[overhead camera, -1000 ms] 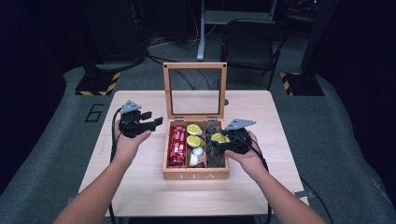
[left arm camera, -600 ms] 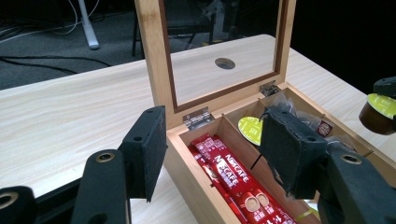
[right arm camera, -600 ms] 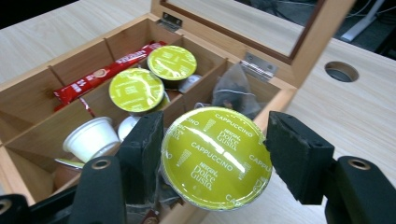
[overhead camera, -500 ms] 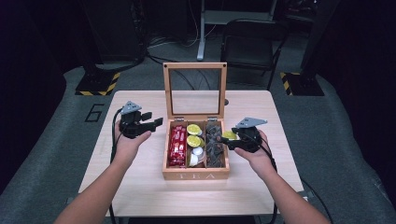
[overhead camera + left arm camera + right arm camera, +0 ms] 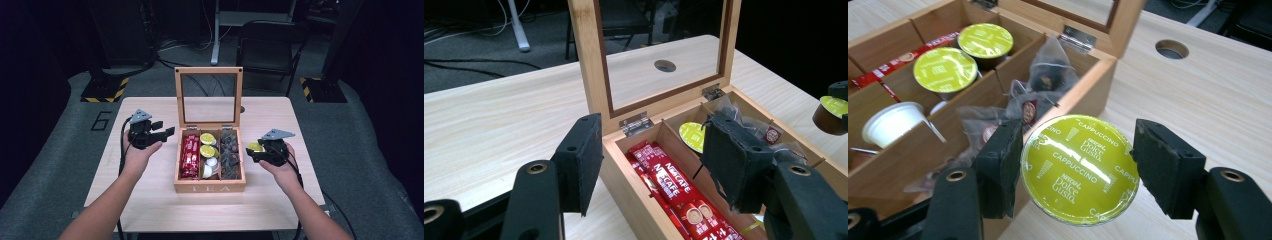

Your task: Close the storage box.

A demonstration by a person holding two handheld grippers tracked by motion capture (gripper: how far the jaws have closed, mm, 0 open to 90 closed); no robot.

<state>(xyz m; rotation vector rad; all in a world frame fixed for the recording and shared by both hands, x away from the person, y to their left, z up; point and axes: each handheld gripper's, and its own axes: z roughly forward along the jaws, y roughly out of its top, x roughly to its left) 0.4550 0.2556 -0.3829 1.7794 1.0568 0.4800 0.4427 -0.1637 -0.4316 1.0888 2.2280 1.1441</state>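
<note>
While the left gripper (image 5: 167,133) is held over bare tabletop at the left of the high view, its jaws are kept apart with nothing between them. Just to the right of it, at the centre of the frame, a wooden tea box (image 5: 210,187) is seen with its glass-paned lid (image 5: 208,97) raised upright. Red coffee sticks (image 5: 190,156) are packed in the box's left compartment, two green-lidded capsules (image 5: 207,144) and white creamer cups (image 5: 209,167) in the middle one, and dark tea bags (image 5: 230,152) in the right one.

At the right of the high view, just beside the box's right wall, a green-lidded coffee capsule (image 5: 254,147) is gripped by the right gripper (image 5: 253,152). In the right gripper view the capsule (image 5: 1080,169) is shown low in the frame, its foil lid turned towards the camera and marked as cappuccino; the left pad is pressed against its rim, and the right pad is set at its opposite edge. The capsule is carried outside the box, above the light wooden table (image 5: 150,200). In the left gripper view the same capsule (image 5: 831,114) is caught at the right edge of the frame.
</note>
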